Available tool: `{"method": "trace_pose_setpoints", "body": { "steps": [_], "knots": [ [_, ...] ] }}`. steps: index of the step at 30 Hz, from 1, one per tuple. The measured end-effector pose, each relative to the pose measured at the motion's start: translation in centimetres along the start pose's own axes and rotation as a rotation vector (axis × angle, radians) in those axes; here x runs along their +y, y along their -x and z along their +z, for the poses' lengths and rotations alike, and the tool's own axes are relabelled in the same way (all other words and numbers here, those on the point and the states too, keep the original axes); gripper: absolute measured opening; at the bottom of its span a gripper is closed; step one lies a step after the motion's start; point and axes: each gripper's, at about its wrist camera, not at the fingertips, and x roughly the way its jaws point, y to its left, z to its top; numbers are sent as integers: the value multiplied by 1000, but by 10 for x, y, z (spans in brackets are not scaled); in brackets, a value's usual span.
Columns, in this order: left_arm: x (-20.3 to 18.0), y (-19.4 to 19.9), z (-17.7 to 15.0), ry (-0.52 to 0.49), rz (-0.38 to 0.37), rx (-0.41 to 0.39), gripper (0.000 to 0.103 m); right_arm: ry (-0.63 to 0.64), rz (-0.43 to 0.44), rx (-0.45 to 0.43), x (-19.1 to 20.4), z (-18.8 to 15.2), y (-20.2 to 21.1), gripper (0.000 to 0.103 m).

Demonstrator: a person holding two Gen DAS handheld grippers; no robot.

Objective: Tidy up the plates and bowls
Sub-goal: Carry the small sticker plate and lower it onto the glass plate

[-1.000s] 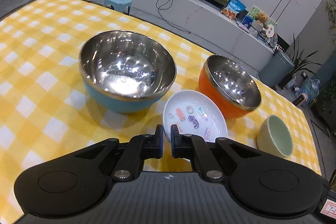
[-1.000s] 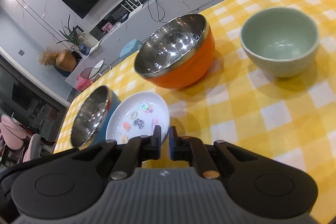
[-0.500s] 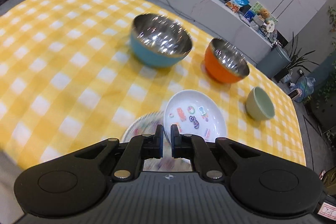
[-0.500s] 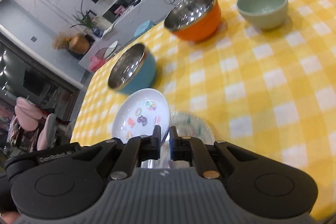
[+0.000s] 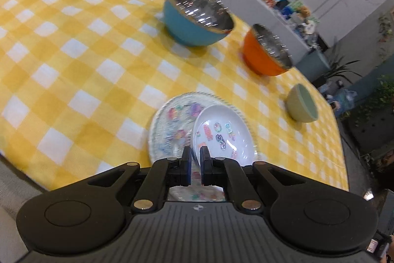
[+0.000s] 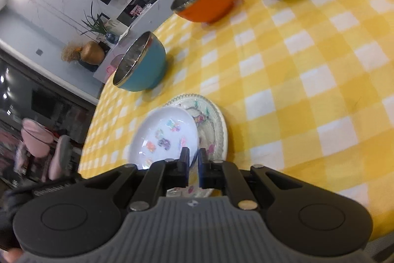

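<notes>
Nearest: left gripper (image 5: 195, 159) and right gripper (image 6: 193, 160), each pinched tight on an opposite edge of the small white shallow dish with coloured cartoon prints (image 5: 222, 133). Drawn back within the last second from beside the bowls toward the table's near edge. Now tilted over a larger round clear-looking plate with beaded rim and floral print (image 5: 170, 125), covering part of it. Touching or just above: cannot tell.

For the task, probably a plate stack nearly formed: lower, level, then release.

Beyond, on the yellow-and-white checked tablecloth (image 5: 73, 53): blue steel-lined bowl (image 5: 194, 26), orange steel-lined bowl (image 5: 266, 56), pale green ceramic bowl (image 5: 301, 106). Well apart from one another, not nested, likely the remaining work.
</notes>
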Motion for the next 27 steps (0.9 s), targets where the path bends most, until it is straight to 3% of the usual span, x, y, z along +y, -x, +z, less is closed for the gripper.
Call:
{"method": "trace_pose_setpoints", "body": {
  "steps": [9, 18, 24, 27],
  "knots": [
    [5, -2, -3, 20, -4, 17, 7, 14, 3, -15, 1, -3, 0, 5],
    [2, -4, -4, -3, 51, 17, 7, 111, -43, -29, 13, -9, 1, 6],
    [4, -2, -4, 4, 56, 4, 8, 161, -61, -39, 18, -11, 2, 10],
    [4, 3, -4, 4, 48, -27, 13, 183, -66, -59, 21, -11, 6, 20]
  ]
}}
